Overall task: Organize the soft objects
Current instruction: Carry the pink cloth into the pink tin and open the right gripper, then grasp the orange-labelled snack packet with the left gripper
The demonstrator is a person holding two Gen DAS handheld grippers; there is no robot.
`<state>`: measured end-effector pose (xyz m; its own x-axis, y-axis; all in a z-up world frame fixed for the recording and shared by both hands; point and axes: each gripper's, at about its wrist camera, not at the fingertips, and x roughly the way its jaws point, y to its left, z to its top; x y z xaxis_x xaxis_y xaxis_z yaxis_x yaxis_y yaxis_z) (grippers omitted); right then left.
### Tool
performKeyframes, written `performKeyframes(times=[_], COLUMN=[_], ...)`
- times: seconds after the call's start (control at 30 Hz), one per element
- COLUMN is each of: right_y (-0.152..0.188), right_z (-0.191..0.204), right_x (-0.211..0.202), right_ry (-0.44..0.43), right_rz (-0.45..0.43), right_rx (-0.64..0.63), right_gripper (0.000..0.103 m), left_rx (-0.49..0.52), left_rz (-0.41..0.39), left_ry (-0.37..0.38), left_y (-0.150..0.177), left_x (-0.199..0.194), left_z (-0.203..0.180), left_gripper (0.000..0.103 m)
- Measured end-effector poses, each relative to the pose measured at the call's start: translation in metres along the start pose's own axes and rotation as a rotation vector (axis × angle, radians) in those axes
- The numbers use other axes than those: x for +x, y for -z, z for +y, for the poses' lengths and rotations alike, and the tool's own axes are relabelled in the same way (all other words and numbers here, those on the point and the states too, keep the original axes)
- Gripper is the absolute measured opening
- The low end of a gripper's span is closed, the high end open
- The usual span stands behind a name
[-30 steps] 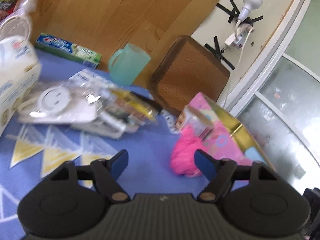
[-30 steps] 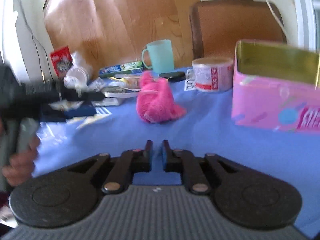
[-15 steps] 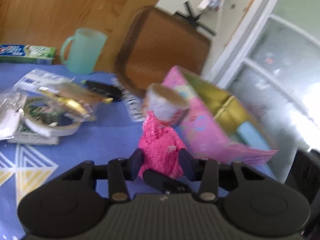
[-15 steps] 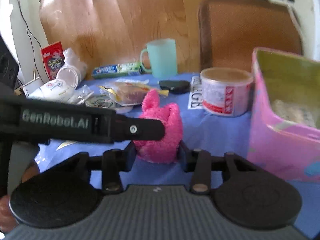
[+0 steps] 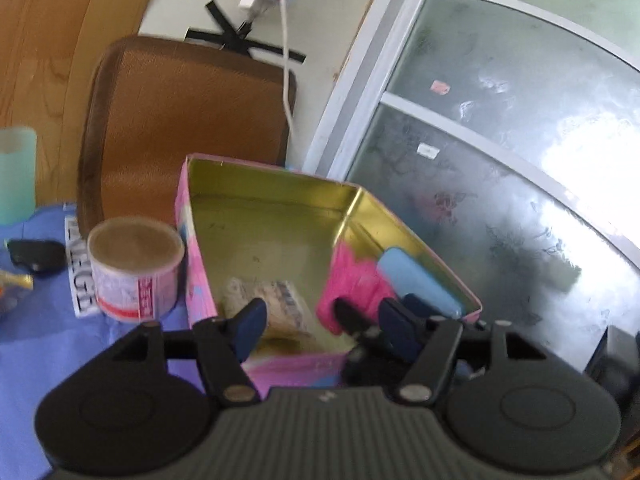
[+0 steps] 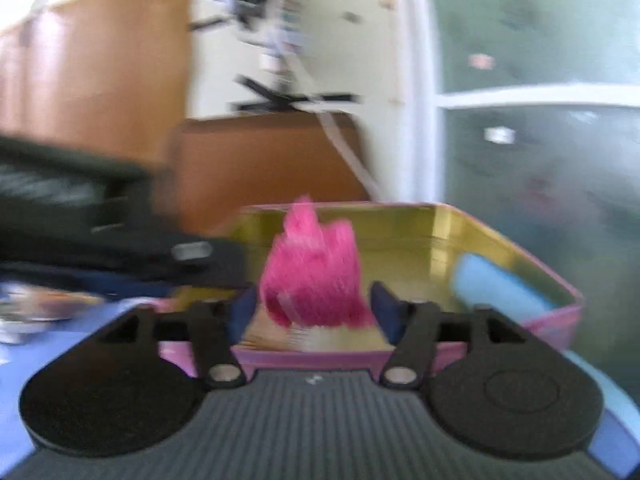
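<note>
While blurred in right wrist view, pink fluffy toy [image 6: 314,276] sits between right gripper [image 6: 314,312] fingers [image 6: 242,314], both pads close against its sides, apparently gripping it, though contact not sharp. Toy held above open pink tin box [image 6: 400,216], gold-lined inside, directly ahead of fingers. Light blue soft item [image 6: 500,286] inside box, right of right finger. Pale bundle [image 6: 320,338] under toy, low between fingers.

Left gripper [image 5: 324,326] fingers [image 5: 250,324] spread wide, holding nothing. Same box [image 5: 272,184] straight ahead of them, near wall passing below fingertips. Toy [image 5: 354,286] seen just inside and beyond right finger, over box interior, next to blue item [image 5: 416,280]. Beige knit bundle [image 5: 266,298] on box floor, just ahead of left finger. Round lidded tub [image 5: 134,268] left of left finger, beside box on blue desk [image 5: 36,344]. Brown chair back [image 5: 180,120] behind box.
</note>
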<state>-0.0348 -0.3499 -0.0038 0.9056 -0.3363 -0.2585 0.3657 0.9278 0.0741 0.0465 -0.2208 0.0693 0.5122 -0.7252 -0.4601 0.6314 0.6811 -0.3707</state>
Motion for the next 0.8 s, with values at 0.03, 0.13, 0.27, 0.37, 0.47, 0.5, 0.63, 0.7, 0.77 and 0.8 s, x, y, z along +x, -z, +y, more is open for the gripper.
performKeyframes(times=[0.03, 0.13, 0.27, 0.37, 0.47, 0.5, 0.63, 0.7, 0.77, 0.8], right_y=[0.001, 0.005, 0.004, 0.0, -0.002, -0.002, 0.0, 0.002, 0.003, 0.003], right_z=[-0.007, -0.01, 0.007, 0.033, 0.07, 0.088, 0.158, 0.188, 0.214, 0.225], right_x=[-0.002, -0.009, -0.018, -0.015, -0.004, -0.002, 0.0, 0.002, 0.008, 0.014], right_ry=[-0.001, -0.026, -0.161, -0.346, -0.489, -0.518, -0.585, -0.6, -0.598, -0.567], right_rz=[-0.006, -0.028, -0.039, 0.037, 0.126, 0.148, 0.146, 0.14, 0.126, 0.118], right_rx=[0.026, 0.055, 0.066, 0.057, 0.017, -0.028, -0.256, -0.339, -0.444, -0.491], right_gripper=[0.068, 0.067, 0.046, 0.031, 0.03, 0.031, 0.032, 0.032, 0.032, 0.032], left_rx=[-0.002, 0.011, -0.008, -0.047, -0.123, -0.15, -0.264, -0.327, -0.347, -0.351], left_rz=[-0.008, -0.054, -0.098, -0.135, -0.177, -0.19, -0.247, -0.284, -0.332, -0.329], left_ry=[0.004, -0.024, -0.081, -0.174, -0.276, -0.318, -0.422, -0.412, -0.405, -0.412], left_y=[0.004, 0.014, 0.032, 0.05, 0.066, 0.07, 0.088, 0.094, 0.095, 0.094], left_x=[-0.005, -0.033, -0.078, -0.118, -0.154, -0.163, -0.189, -0.196, -0.202, -0.201], left_z=[0.003, 0.018, 0.055, 0.091, 0.13, 0.142, 0.183, 0.196, 0.201, 0.202], left_gripper=[0.065, 0.065, 0.065, 0.065, 0.065, 0.065, 0.065, 0.063, 0.064, 0.064])
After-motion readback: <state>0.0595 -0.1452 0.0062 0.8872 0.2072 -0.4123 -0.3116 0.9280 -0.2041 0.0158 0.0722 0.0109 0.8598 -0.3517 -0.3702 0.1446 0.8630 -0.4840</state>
